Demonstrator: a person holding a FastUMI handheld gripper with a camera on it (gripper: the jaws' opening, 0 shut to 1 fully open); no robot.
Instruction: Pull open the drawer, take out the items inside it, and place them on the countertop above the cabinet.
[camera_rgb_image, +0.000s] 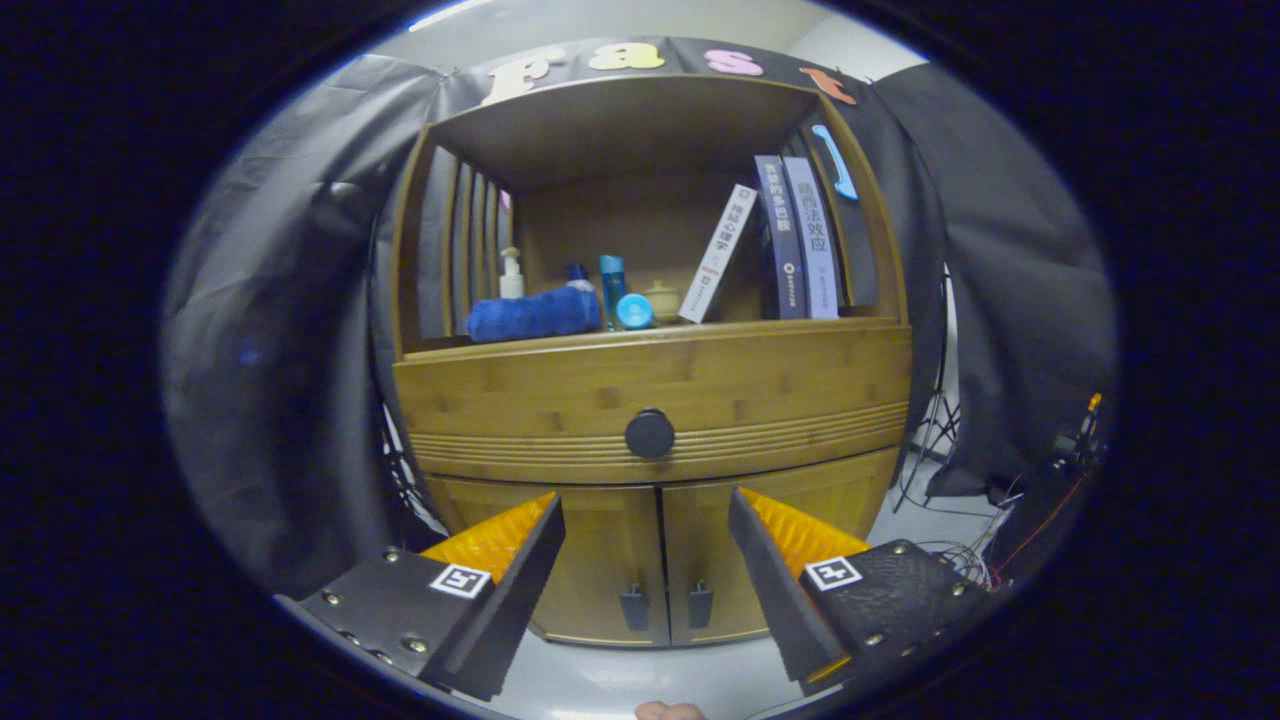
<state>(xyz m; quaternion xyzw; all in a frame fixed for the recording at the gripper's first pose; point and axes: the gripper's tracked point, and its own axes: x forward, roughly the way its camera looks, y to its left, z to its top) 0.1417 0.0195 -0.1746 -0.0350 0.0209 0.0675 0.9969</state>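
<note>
Black cloth wall hangs left of the cabinet (650, 400), and more cloth on the right. On the counter (560, 343), under the cabinet's top shelf, left to right: vertical slats at the left side, a pump bottle (511, 274), a rolled blue towel (532, 314) lying on its side in front of it, a blue bottle (612, 285) upright w/ a round blue cap (634, 311) just beside it, a small tan jar (661, 298) behind, then a white book (718, 254) leaning right against two dark upright books (797, 240). Spines carry Chinese characters, too small to read reliably. Right of the cabinet: a stand's legs and loose cables (960, 560) on the floor.

Drawer (655, 395) sits directly under the counter, closed, front flush w/ the cabinet, round black knob (650, 434) at its centre. Below it, two doors (660, 560) w/ small dark handles.

Tool (647, 560): fingers wide apart, holding nothing. Each finger carries a square marker tag. Knob lies beyond the tips, roughly centred on the gap btwn them, well apart from both. Nothing stands btwn tool and drawer front.
</note>
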